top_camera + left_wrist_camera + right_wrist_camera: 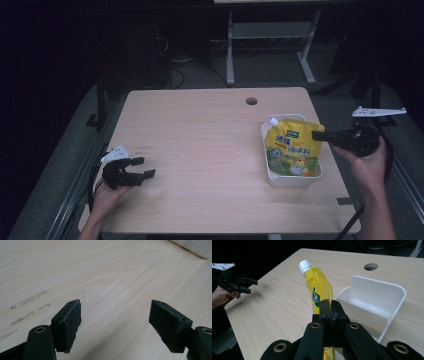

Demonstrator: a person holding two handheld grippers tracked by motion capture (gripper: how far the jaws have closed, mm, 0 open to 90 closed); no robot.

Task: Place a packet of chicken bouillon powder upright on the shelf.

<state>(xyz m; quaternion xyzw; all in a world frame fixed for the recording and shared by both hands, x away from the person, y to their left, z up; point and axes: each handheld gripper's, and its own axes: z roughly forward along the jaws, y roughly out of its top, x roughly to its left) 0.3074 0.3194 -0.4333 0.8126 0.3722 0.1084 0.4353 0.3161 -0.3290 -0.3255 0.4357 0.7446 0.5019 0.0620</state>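
At the right of the high view, a yellow pouch (292,150) with a white cap (273,121) sits in a white tray (294,180) near the right edge of the surface (200,150). The right hand-held gripper (316,135) is clenched on the pouch's upper right edge; in its own view the jaws pinch the pouch (318,290), which stands upright beside the tray (387,295), cap (304,266) on top. At the lower left of the high view, the left hand-held gripper (144,167) is released, its jaws spread wide over bare wood. A round hole (251,101) lies near the far edge.
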